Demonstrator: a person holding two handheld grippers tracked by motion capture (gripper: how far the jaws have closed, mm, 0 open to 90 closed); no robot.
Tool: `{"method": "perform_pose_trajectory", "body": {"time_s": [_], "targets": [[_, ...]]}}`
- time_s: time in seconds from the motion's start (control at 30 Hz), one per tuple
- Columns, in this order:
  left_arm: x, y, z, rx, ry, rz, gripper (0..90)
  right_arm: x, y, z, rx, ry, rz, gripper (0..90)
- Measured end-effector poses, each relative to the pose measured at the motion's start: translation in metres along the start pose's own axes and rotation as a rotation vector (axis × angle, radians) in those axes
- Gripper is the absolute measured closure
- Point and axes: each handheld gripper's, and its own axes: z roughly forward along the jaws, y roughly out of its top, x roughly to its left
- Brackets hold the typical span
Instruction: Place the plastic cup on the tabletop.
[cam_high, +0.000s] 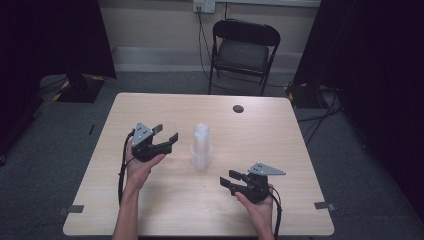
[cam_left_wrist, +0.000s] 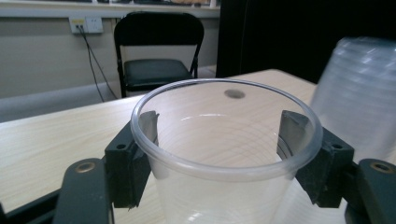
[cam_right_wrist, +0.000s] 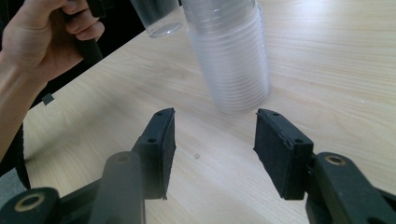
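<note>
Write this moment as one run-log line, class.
left tool: shut on clear plastic cup | right tool: open, empty | stack of clear plastic cups: upright, mid-table

We list the table (cam_high: 150, 210) as pale wood-grain laminate, smooth and matt. We record the single cup (cam_left_wrist: 219, 154) as clear, glossy plastic with a rolled rim, and the stack of cups (cam_right_wrist: 231, 51) as the same plastic, turned cloudy by its ribbed layers. We enter the right gripper (cam_right_wrist: 212, 140) as matt black plastic with rough, foam-like pads (cam_right_wrist: 275, 149), and the folding chair (cam_high: 243, 47) as black with a dull padded seat.
</note>
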Motion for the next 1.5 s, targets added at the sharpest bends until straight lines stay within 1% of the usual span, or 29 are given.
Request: {"method": "perform_pose_trajectory", "body": {"time_s": [0.03, 0.07, 0.1, 0.13, 0.2, 0.27, 0.3, 0.43, 0.5, 0.57, 0.7, 0.77, 0.8, 0.83, 0.9, 1.0, 1.03, 1.07, 1.13, 1.3, 1.4, 1.47, 1.5], "targets": [[0.002, 0.000, 0.002, 0.004, 0.004, 0.005, 29.4, 0.000, -0.001, 0.001, 0.004, 0.001, -0.002, 48.0], [0.003, 0.000, 0.004, 0.015, 0.014, 0.022, 29.4, 0.000, -0.001, 0.001, 0.010, 0.002, -0.001, 47.9], [0.003, 0.000, 0.004, 0.015, 0.014, 0.022, 29.4, -0.001, -0.001, 0.001, 0.012, 0.003, -0.001, 48.0], [0.006, 0.000, 0.008, 0.018, 0.039, 0.043, 29.4, -0.001, -0.001, 0.002, 0.009, 0.004, 0.000, 48.0], [0.007, 0.000, 0.009, 0.017, 0.045, 0.045, 29.4, -0.003, 0.000, 0.002, 0.005, 0.005, 0.005, 48.0], [0.011, 0.000, 0.014, -0.007, 0.048, 0.038, 29.4, -0.004, 0.000, 0.002, 0.003, 0.009, 0.008, 48.0], [0.012, -0.001, 0.015, -0.008, 0.050, 0.041, 29.4, -0.004, -0.001, 0.002, 0.002, 0.010, 0.008, 48.0], [0.017, -0.006, 0.021, 0.012, 0.065, 0.052, 29.4, -0.004, -0.003, 0.002, -0.002, 0.015, 0.013, 48.0], [0.022, -0.010, 0.025, 0.030, 0.075, 0.045, 29.3, -0.004, -0.004, 0.003, 0.001, 0.016, 0.013, 48.0], [0.026, -0.013, 0.027, 0.043, 0.084, 0.026, 29.0, -0.004, -0.005, 0.004, 0.002, 0.019, 0.017, 48.0], [0.031, -0.016, 0.030, 0.039, 0.087, 0.014, 28.9, -0.002, -0.004, 0.005, 0.008, 0.020, 0.009, 48.0], [0.032, -0.017, 0.031, 0.041, 0.089, 0.018, 28.8, -0.001, -0.004, 0.005, 0.004, 0.023, 0.008, 48.0], [0.034, -0.019, 0.032, 0.040, 0.089, 0.009, 28.7, 0.000, -0.004, 0.005, 0.004, 0.022, 0.007, 48.0], [0.034, -0.019, 0.032, 0.040, 0.089, 0.009, 28.6, 0.000, -0.004, 0.005, 0.004, 0.024, 0.007, 48.1], [0.039, -0.023, 0.034, 0.058, 0.098, 0.001, 28.6, 0.001, -0.004, 0.006, 0.006, 0.026, 0.005, 48.1], [0.043, -0.027, 0.037, 0.070, 0.094, -0.012, 28.5, 0.003, -0.005, 0.008, 0.008, 0.031, 0.002, 48.1], [0.043, -0.027, 0.037, 0.070, 0.094, -0.012, 28.5, 0.003, -0.005, 0.008, 0.008, 0.031, 0.002, 48.1], [0.043, -0.030, 0.039, 0.085, 0.096, -0.009, 28.4, 0.004, -0.005, 0.009, 0.013, 0.033, 0.003, 48.1], [0.043, -0.031, 0.041, 0.091, 0.094, -0.006, 28.3, 0.004, -0.005, 0.009, 0.014, 0.035, 0.001, 48.1], [0.043, -0.033, 0.045, 0.098, 0.100, 0.001, 28.0, 0.003, -0.005, 0.010, 0.016, 0.035, 0.004, 48.1], [0.043, -0.034, 0.045, 0.095, 0.098, -0.012, 27.8, 0.002, -0.006, 0.010, 0.018, 0.035, 0.007, 48.1], [0.043, -0.034, 0.045, 0.100, 0.104, -0.003, 27.6, 0.002, -0.006, 0.010, 0.020, 0.034, 0.006, 48.1], [0.043, -0.034, 0.045, 0.101, 0.102, -0.006, 27.6, 0.002, -0.006, 0.010, 0.020, 0.033, 0.005, 48.1]]}}
